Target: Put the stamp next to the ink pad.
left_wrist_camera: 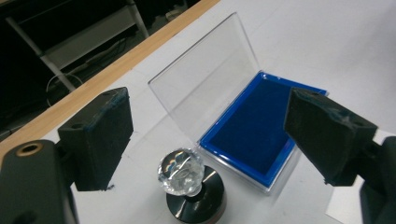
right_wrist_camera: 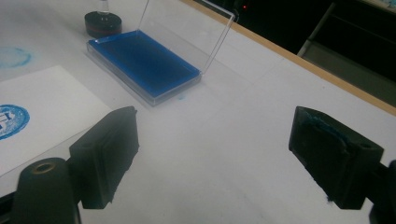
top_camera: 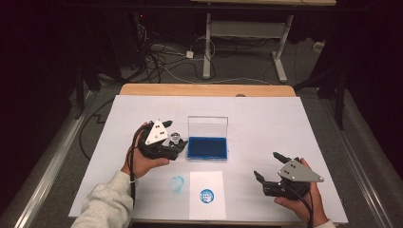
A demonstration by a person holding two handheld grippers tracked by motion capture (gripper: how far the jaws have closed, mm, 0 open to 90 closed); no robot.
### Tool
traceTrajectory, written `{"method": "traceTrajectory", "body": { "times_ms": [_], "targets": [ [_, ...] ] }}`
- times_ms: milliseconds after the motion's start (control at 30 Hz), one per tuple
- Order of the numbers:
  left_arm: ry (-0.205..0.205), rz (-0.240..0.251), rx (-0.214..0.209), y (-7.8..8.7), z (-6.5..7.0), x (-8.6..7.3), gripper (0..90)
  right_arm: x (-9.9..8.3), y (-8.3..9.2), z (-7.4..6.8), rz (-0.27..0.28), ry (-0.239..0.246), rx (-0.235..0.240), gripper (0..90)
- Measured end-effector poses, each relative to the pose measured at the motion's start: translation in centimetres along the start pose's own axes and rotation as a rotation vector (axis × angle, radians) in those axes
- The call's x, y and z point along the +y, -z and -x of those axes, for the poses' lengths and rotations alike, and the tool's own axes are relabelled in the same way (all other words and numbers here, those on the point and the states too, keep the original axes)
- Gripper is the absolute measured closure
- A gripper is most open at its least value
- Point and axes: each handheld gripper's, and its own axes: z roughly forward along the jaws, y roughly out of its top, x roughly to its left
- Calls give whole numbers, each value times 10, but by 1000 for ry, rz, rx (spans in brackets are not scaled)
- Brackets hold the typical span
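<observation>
The stamp (left_wrist_camera: 187, 184), a black round base with a faceted clear knob, stands upright just left of the open ink pad (top_camera: 207, 147) in the middle of the high view. In the left gripper view it sits at bottom centre, between the wide-spread jaws of the left gripper (left_wrist_camera: 205, 140), and we see no pad touching it. We judge the main risk to be a knock from one of those jaws: the knob is tall over a small base, so a sideways brush could tip it onto the white table cover (top_camera: 266, 118) or into the ink pad's upright clear lid (left_wrist_camera: 205, 79), which stands just beside it. A wet face would then smear the cover, as the faint blue ring (top_camera: 177, 183) lower down already shows.

The sheet of paper (top_camera: 206, 209) with its blue print (top_camera: 206, 195) lies near the bottom edge. The right gripper (top_camera: 269, 167), jaws wide and empty, hovers at lower right, well apart. We have open room to the right and along the far edge.
</observation>
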Motion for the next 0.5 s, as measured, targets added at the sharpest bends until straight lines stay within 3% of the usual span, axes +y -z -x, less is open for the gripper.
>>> {"method": "traceTrajectory", "body": {
  "times_ms": [133,500],
  "targets": [
    [-11,24,-14,6,4,3,150,1,1,0,10,3,-16,159],
    [-55,40,1,17,14,7,150,2,2,-2,18,9,-19,159]
  ]
}}
